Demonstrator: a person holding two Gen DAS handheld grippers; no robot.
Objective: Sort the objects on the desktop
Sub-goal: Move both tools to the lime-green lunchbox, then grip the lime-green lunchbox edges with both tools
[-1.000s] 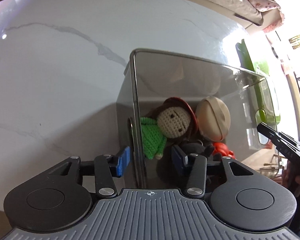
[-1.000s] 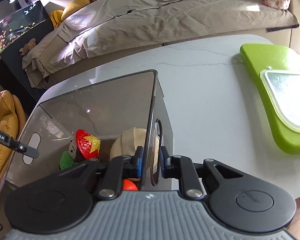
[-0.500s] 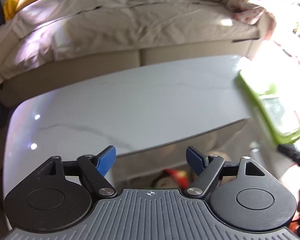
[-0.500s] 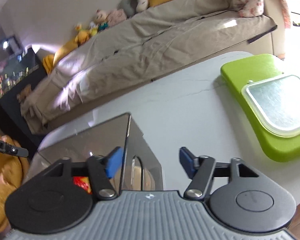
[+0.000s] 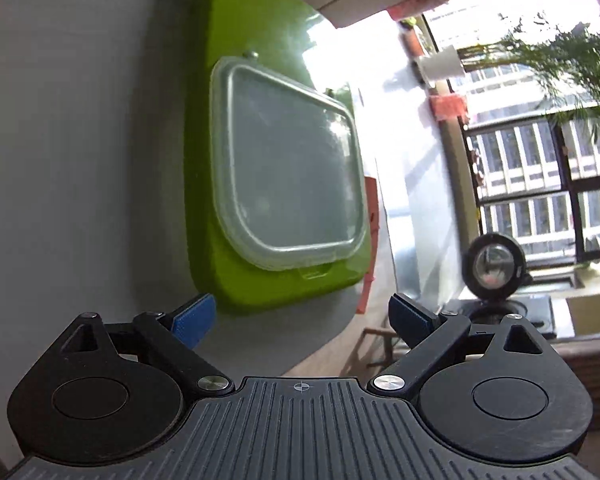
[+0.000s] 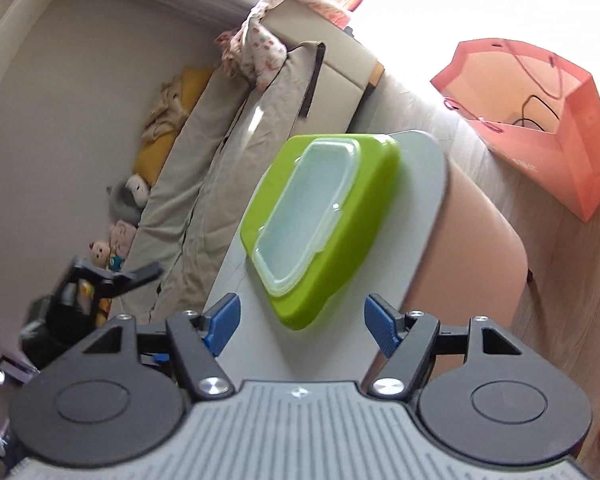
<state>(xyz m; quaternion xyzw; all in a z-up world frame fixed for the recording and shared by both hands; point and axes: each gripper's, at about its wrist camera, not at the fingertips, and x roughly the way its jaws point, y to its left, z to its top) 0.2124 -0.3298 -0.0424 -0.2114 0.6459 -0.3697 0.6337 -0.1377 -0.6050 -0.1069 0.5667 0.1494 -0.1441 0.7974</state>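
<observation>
A green tray (image 5: 216, 208) lies on the white marble table (image 5: 68, 160) with a clear plastic lid (image 5: 288, 184) on top of it. It also shows in the right wrist view (image 6: 352, 236), with the lid (image 6: 300, 220) on it. My left gripper (image 5: 302, 318) is open and empty, just short of the tray's near end. My right gripper (image 6: 302, 322) is open and empty, above the table near the tray's near corner. The grey toy box from before is out of both views.
The table's rounded end (image 6: 424, 216) is just past the tray. A beige sofa (image 6: 236, 128) with soft toys (image 6: 124, 216) runs behind the table. A pink paper bag (image 6: 548, 120) stands on the floor. The other gripper (image 6: 96, 280) shows at the left. A window (image 5: 540, 160) is bright.
Both grippers let go of the grey box's walls, opened wide and swung away from it. Both now face the green tray at the table's end.
</observation>
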